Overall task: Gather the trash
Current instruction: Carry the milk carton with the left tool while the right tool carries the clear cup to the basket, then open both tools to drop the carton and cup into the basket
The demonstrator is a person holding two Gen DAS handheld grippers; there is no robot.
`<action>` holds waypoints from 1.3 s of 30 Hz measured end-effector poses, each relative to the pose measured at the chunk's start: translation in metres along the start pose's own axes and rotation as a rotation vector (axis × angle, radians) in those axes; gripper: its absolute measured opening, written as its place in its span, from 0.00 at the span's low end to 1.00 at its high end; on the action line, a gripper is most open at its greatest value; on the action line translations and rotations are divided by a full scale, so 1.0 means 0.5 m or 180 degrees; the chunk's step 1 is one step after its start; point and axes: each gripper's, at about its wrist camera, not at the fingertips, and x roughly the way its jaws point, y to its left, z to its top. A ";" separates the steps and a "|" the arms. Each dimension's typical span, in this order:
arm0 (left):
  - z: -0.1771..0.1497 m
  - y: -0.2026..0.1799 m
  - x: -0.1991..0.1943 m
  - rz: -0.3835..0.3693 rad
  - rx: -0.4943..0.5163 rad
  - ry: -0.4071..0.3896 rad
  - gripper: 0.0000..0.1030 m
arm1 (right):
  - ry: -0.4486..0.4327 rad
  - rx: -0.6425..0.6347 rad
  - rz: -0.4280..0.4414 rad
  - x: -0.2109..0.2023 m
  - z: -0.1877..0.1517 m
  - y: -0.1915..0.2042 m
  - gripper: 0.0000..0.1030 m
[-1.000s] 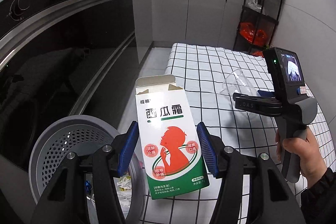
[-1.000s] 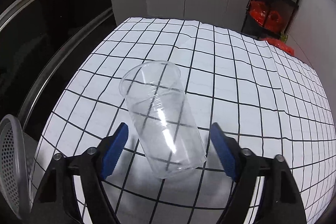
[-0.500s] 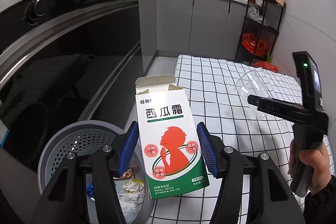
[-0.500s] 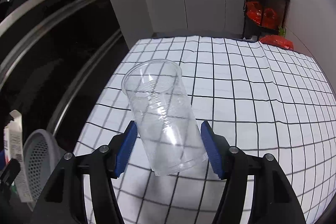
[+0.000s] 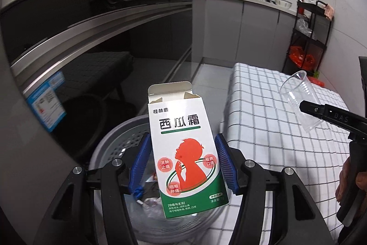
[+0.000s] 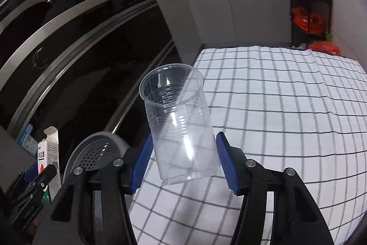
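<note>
Grey perforated plastic forms the waste bin (image 5: 110, 141) at the left, standing on the floor just beside the table (image 5: 263, 130) with its checked cloth; crumpled scraps already lie inside. Over its mouth the left claw (image 5: 181, 164) grips an opened white-and-green medicine carton (image 5: 185, 153) upright, blue pads pressed to both sides. The step in hand looks like the drop: the carton seems placed for release, so the next move calls only for that claw to open. Further right, the right claw (image 6: 183, 155) is closed on a clear plastic cup (image 6: 179, 123), held tilted above the table's left edge, rim pointing away. It likely needs carrying leftward until it hangs over the bin before letting go.
</note>
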 end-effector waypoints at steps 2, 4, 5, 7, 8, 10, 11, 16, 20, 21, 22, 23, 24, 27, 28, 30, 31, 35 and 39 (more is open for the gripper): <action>-0.012 0.032 -0.005 0.0076 -0.0049 0.0012 0.54 | 0.0050 -0.0039 0.0096 0.009 -0.010 0.028 0.53; -0.019 0.058 -0.007 0.0126 -0.0121 0.0028 0.54 | 0.0092 -0.0104 0.0197 0.015 -0.026 0.065 0.53; -0.022 0.068 -0.007 0.0145 -0.0151 0.0030 0.54 | 0.0111 -0.0138 0.0236 0.016 -0.034 0.082 0.53; -0.027 0.089 -0.007 0.0183 -0.0205 0.0029 0.54 | 0.0152 -0.0219 0.0329 0.021 -0.050 0.118 0.53; -0.029 0.094 -0.008 0.0193 -0.0223 0.0030 0.54 | 0.0170 -0.0268 0.0368 0.023 -0.056 0.135 0.53; -0.034 0.104 -0.005 0.0211 -0.0265 0.0051 0.54 | 0.0188 -0.0398 0.0435 0.030 -0.062 0.171 0.53; -0.037 0.112 -0.003 0.0206 -0.0296 0.0076 0.54 | 0.0194 -0.0443 0.0463 0.034 -0.067 0.185 0.53; -0.042 0.133 0.013 0.0239 -0.0354 0.0167 0.54 | 0.0341 -0.0569 0.0609 0.067 -0.078 0.231 0.53; -0.044 0.146 0.017 0.0281 -0.0388 0.0188 0.54 | 0.0451 -0.0618 0.0674 0.085 -0.098 0.258 0.53; -0.045 0.149 0.018 0.0291 -0.0394 0.0192 0.54 | 0.0476 -0.0629 0.0684 0.089 -0.102 0.262 0.53; -0.045 0.152 0.020 0.0304 -0.0396 0.0200 0.54 | 0.0509 -0.0645 0.0692 0.096 -0.104 0.266 0.53; -0.046 0.157 0.021 0.0313 -0.0400 0.0210 0.54 | 0.0533 -0.0657 0.0693 0.100 -0.107 0.270 0.53; -0.046 0.159 0.022 0.0317 -0.0408 0.0220 0.54 | 0.0557 -0.0671 0.0687 0.106 -0.109 0.276 0.53; -0.044 0.164 0.027 0.0334 -0.0423 0.0243 0.55 | 0.0608 -0.0688 0.0688 0.120 -0.111 0.280 0.54; -0.044 0.165 0.028 0.0340 -0.0427 0.0252 0.56 | 0.0622 -0.0690 0.0690 0.124 -0.111 0.282 0.54; -0.048 0.168 0.026 0.0354 -0.0435 0.0252 0.56 | 0.0624 -0.0690 0.0696 0.129 -0.112 0.282 0.54; -0.048 0.169 0.025 0.0364 -0.0437 0.0251 0.58 | 0.0615 -0.0684 0.0705 0.132 -0.113 0.286 0.55; -0.046 0.167 0.021 0.0425 -0.0435 0.0214 0.69 | 0.0591 -0.0667 0.0731 0.130 -0.113 0.278 0.69; -0.048 0.173 0.017 0.0457 -0.0443 0.0196 0.71 | 0.0550 -0.0651 0.0718 0.121 -0.113 0.274 0.69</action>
